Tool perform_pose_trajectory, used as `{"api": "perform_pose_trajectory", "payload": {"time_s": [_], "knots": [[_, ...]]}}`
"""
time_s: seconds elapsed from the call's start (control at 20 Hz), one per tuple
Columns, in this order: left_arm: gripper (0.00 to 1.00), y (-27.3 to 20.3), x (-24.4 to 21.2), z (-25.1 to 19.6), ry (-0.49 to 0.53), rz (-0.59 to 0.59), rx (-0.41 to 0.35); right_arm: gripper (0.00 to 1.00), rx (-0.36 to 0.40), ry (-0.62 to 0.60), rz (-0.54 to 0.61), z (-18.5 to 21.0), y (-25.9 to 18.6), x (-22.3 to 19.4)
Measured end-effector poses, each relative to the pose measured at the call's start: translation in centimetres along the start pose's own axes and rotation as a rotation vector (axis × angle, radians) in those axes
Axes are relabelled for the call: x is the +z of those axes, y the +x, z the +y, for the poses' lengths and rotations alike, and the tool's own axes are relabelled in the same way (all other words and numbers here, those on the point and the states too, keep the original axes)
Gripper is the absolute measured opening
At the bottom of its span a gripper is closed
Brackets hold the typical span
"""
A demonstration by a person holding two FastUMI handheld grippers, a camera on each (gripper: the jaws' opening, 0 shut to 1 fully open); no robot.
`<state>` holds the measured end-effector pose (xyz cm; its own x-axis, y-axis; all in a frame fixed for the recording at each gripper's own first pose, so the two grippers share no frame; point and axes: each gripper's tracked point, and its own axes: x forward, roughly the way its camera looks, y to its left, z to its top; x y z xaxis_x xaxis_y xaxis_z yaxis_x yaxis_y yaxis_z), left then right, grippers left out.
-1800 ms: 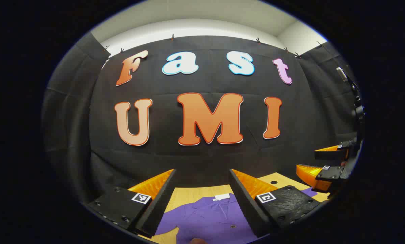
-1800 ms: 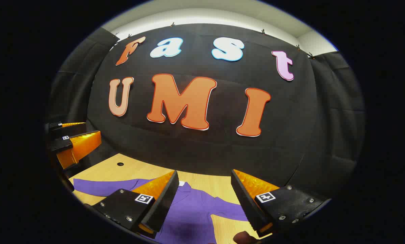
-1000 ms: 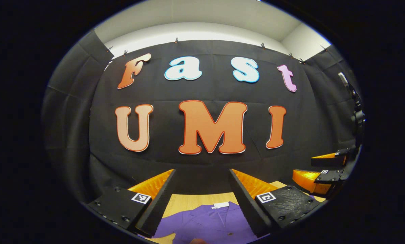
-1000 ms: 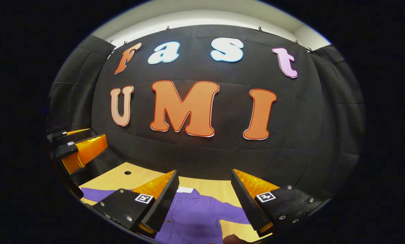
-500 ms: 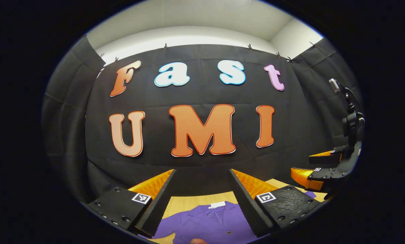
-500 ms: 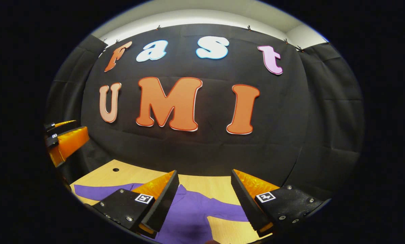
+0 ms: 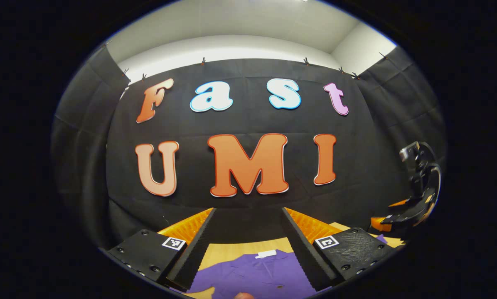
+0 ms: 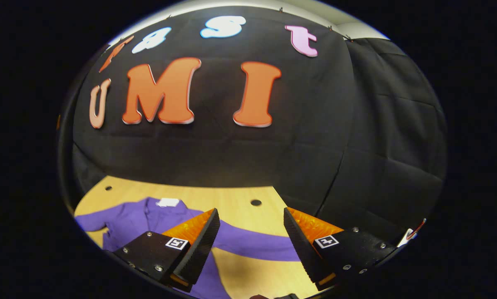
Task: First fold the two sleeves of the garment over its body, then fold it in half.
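Note:
A purple shirt lies spread flat on the wooden table, collar and white neck label toward the wall. One sleeve stretches out to the right and passes under my right gripper, which hovers above it, open and holding nothing. The other sleeve reaches left. In the left gripper view, my left gripper is open above the shirt's chest, just short of the label. The right gripper also appears at the far right there.
The black cloth wall stands close behind the table's far edge. Small round holes mark the tabletop near the back. Bare wood lies between the collar and the wall.
My right gripper has swung right and tipped down, so the outstretched sleeve now lies between its fingers. The left gripper has tilted up slightly and otherwise stayed put.

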<state>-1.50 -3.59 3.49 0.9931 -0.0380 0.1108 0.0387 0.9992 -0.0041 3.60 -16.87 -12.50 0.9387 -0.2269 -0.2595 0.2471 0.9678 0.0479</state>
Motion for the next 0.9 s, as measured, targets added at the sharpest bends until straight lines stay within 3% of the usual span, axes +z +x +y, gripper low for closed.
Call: {"api": "perform_pose_trajectory", "payload": {"time_s": [0.4, 0.55, 0.9], "knots": [[0.97, 0.0, -1.1, -1.0, 0.043, 0.043, 0.016, 0.95, -0.116, 0.020, 0.221, -7.8, 4.5, -8.9], [0.97, 0.1, -1.7, -1.6, 0.047, 0.065, 0.018, 0.95, -0.041, 0.097, 0.322, -8.4, 6.4, -11.6], [0.99, -0.4, -4.2, -1.6, 0.066, 0.147, 0.078, 0.96, -0.071, 0.244, 0.591, -13.5, 11.5, -18.2]]}}
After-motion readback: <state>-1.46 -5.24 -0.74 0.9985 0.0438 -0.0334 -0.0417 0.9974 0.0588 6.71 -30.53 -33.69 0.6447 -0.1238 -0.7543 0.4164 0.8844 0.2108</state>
